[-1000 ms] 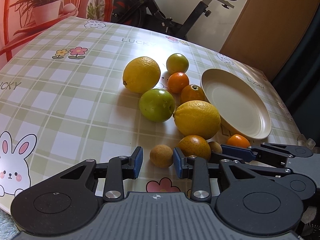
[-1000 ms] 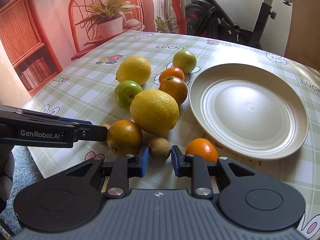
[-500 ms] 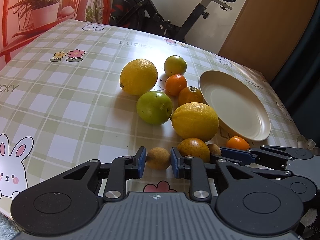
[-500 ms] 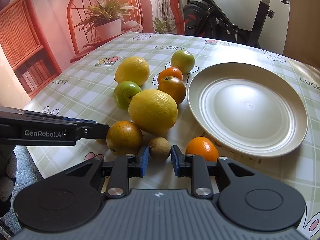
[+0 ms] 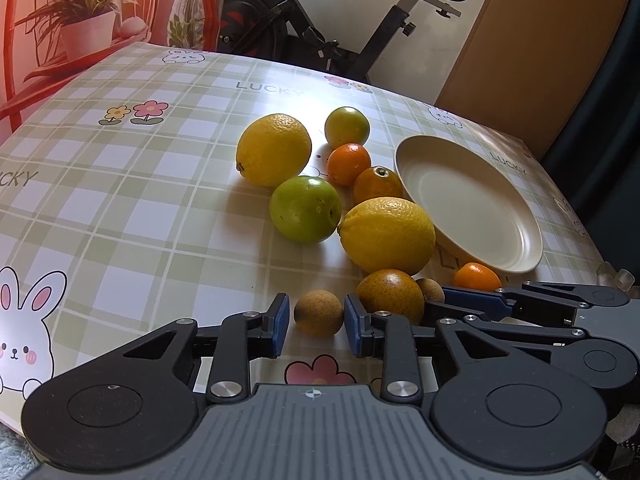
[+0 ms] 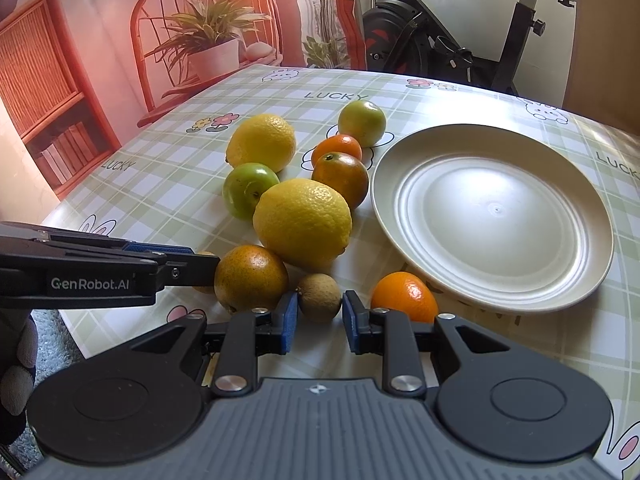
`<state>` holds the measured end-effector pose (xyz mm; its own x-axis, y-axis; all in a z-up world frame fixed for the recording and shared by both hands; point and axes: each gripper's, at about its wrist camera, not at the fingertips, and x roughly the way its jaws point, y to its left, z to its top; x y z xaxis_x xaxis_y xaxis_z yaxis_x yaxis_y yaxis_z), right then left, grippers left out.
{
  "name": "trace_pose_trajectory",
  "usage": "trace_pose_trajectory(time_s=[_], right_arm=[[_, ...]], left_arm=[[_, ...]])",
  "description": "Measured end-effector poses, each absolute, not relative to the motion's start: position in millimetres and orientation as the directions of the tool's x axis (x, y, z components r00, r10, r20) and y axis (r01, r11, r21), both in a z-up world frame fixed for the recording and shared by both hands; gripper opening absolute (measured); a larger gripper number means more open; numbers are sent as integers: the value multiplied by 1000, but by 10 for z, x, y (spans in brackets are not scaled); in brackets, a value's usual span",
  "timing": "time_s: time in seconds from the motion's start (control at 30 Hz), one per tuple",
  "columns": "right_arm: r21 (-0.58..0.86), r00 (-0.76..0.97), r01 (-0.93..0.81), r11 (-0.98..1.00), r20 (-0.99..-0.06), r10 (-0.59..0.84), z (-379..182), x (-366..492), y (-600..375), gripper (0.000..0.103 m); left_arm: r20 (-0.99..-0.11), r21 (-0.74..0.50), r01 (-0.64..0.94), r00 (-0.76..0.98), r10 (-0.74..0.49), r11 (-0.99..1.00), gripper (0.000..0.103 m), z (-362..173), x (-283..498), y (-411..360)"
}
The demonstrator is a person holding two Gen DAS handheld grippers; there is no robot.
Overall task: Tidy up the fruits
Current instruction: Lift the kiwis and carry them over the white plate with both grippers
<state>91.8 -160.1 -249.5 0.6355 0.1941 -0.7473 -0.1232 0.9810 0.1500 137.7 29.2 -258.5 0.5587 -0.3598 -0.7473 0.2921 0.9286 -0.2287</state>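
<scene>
Both grippers are at the pick-up step: left gripper is easing open around a small round brown longan, while right gripper pinches another brown longan on the checked tablecloth; next, probably lift them over to the empty cream plate

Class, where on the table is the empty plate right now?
In the right wrist view, the plate sits on the right of the table, beside the dark orange and just beyond the small orange.

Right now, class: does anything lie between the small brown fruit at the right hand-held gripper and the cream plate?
Yes. A small bright orange mandarin sits between the small brown round fruit at the right hand-held gripper and the near rim of the cream round plate. Lifting over it avoids contact.
</scene>
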Motion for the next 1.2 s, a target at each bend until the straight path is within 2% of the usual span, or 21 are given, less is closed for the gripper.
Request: trace_pose_trajectory(time_s=[0.1, 0.43, 0.53, 0.6, 0.7, 1.2], right_arm=[[151, 635, -120, 981, -748, 193, -2499, 915, -1606, 27], [152, 636, -115, 982, -748, 190, -2515, 916, -1593, 27], [152, 636, -113, 982, -748, 189, -2516, 918, -1597, 27], [152, 636, -109, 982, -749, 187, -2523, 919, -1604, 27], [153, 638, -108, 982, -747, 186, -2519, 918, -1606, 27], [142, 640, -116, 983, -746, 184, -2532, 929, -1562, 27]], left_arm=[[-751, -225, 287, 558, -354, 931, 40, -2600, 1383, 301], [-749, -222, 287, 562, -352, 932, 40, -2605, 1355, 299], [-748, -207, 297, 566, -347, 932, 38, -2607, 1325, 268], [-743, -203, 303, 571, -348, 931, 29, -2591, 1311, 263], [-739, -160, 290, 598, -310, 943, 29, -2550, 1284, 262], [-751, -154, 282, 589, -297, 947, 30, -2583, 1302, 275]])
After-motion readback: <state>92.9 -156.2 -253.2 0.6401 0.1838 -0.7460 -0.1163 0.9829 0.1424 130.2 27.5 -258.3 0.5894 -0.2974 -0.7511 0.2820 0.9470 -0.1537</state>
